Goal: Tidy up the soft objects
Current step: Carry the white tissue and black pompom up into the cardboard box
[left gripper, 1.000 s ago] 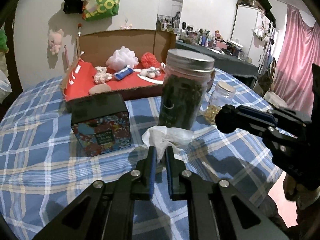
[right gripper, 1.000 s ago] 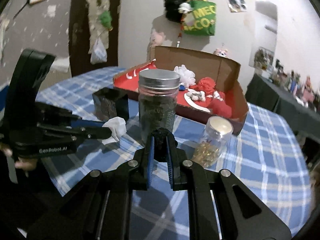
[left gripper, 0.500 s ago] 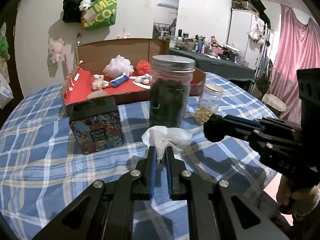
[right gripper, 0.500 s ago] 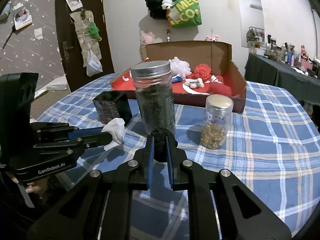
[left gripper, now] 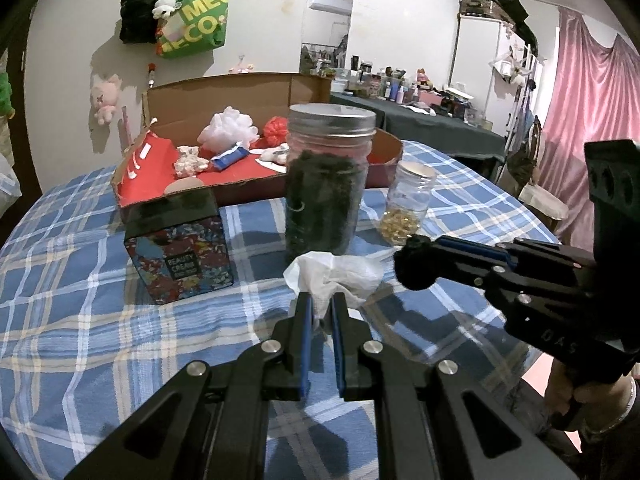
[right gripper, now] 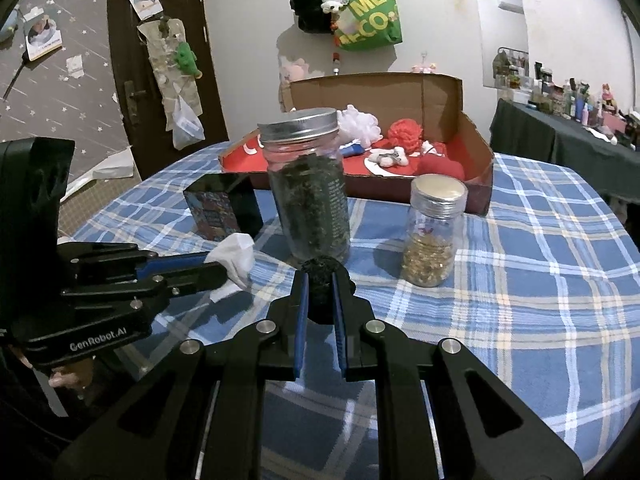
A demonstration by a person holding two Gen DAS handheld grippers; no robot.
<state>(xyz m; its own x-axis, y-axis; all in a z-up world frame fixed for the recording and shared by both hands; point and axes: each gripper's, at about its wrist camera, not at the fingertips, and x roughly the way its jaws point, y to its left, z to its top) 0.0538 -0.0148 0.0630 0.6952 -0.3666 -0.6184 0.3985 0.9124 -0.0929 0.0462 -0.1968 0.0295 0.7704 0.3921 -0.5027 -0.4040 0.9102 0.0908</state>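
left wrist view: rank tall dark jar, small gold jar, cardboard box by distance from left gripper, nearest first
1. Tall dark jar: just ahead of the left gripper, behind the white tissue it grips.
2. Small gold jar: farther, to the right.
3. Cardboard box: farthest, at the table's back.

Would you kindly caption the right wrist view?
Right gripper holds a black pom-pom before the tall jar.

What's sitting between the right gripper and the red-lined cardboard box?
In the right wrist view, the tall jar of dark material stands directly between the right gripper, shut on a black soft lump, and the box.
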